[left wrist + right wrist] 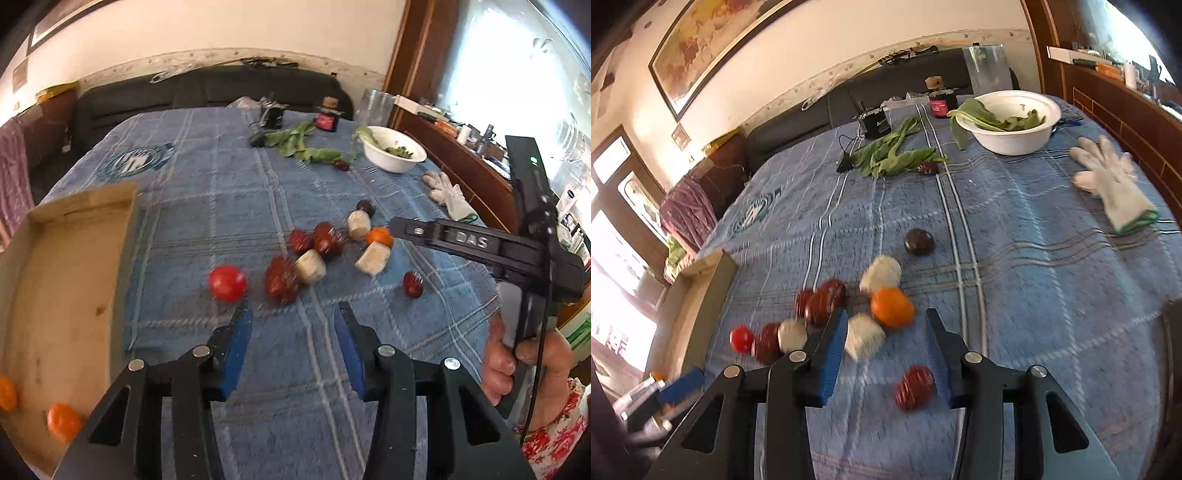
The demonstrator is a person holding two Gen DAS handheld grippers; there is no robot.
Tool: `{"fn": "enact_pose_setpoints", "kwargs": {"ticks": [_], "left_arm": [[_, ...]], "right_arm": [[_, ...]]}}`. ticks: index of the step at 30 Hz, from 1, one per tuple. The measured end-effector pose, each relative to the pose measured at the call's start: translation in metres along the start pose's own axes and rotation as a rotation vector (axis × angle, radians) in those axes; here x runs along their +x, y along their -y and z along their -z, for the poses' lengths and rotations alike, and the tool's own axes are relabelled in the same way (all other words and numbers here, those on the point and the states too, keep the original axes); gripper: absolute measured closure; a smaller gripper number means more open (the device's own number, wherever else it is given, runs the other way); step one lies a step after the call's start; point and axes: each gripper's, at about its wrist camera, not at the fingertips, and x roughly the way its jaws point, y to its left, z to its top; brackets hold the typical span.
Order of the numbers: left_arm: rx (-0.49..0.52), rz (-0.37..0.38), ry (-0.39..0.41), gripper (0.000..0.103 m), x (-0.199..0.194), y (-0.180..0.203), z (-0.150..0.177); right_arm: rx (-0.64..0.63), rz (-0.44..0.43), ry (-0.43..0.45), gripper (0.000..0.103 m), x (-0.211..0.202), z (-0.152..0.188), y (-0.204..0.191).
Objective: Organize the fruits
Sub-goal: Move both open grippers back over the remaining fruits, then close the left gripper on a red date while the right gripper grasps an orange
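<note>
Both hands are reaching into the fruit pile: left gripper [293, 314] nears the tomato [227, 282], right gripper [886, 321] the orange [892, 307]; both jaws apart, empty. Next, straddle one fruit and carry it to the cardboard box [74, 280].

"DAS" in raised letters on the black right gripper [399, 225] body, nothing else readable tbh

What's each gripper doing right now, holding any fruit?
Left gripper: open, nothing between its fingers, over bare blue cloth.
Right gripper: open, holding nothing; a dark red fruit lies on the cloth between its fingers, ungripped.
</note>
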Motion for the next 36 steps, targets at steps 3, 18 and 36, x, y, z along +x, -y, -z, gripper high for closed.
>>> {"fn": "enact_pose_setpoints", "kwargs": {"ticks": [3, 18, 36], "left_arm": [[0.017, 0.01, 0.004, 0.058, 0.014, 0.003, -0.009], [-0.017, 0.087, -0.071, 0.066, 0.073, -0.022, -0.019], [0.011, 0.13, -0.047, 0.075, 0.067, -0.015, -0.014]], "right_arm": [[0.034, -0.04, 0.016, 0.057, 0.005, -0.004, 0.006], [0.022, -0.036, -0.04, 0.056, 0.037, -0.003, 0.011], [0.098, -0.091, 0.001, 0.071, 0.024, -0.002, 0.025]]}}
